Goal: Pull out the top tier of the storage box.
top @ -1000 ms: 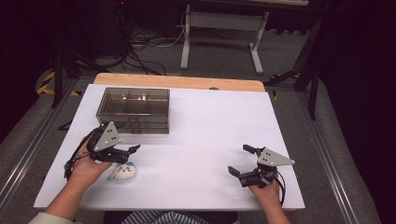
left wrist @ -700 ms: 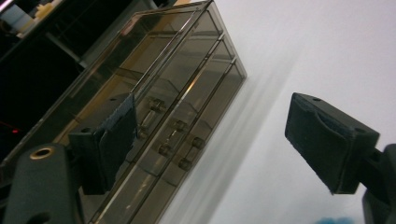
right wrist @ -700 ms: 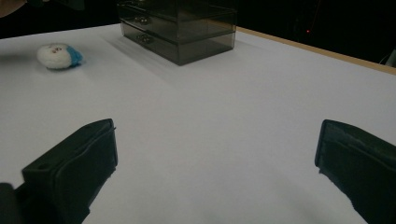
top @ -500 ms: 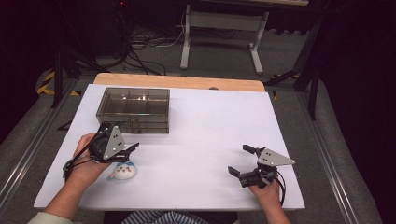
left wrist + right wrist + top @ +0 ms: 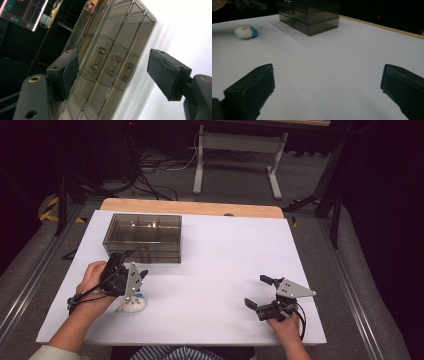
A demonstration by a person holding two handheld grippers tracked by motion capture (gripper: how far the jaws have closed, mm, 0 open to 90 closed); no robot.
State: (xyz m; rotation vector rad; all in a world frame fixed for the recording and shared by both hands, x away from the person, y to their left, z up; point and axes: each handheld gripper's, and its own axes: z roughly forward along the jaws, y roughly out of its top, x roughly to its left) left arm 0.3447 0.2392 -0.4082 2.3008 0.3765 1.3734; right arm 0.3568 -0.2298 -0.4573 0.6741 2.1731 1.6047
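A smoky see-through drawer box (image 5: 142, 237) stands at the back left of the white table (image 5: 225, 255). My left gripper (image 5: 131, 266) hovers just in front of it, rolled on its side and aimed at the box front. In the left gripper view the drawer handles (image 5: 112, 66) lie beyond the open jaws, which have just been closing with nothing between them. A small white and blue plush toy (image 5: 132, 304) lies on the table under the left hand, also in the right gripper view (image 5: 245, 31). My right gripper (image 5: 256, 291) rests open near the front right, its jaws (image 5: 327, 87) empty.
A wooden strip (image 5: 200, 209) runs along the table's far edge. Beyond it are a grey stand's legs (image 5: 235, 160) and cables on the floor. Metal rails flank the table on both sides.
The left hand has rolled the gripper onto its side, so its grey plate now faces right, and has shifted slightly off the plush toy. The right gripper has kept still.
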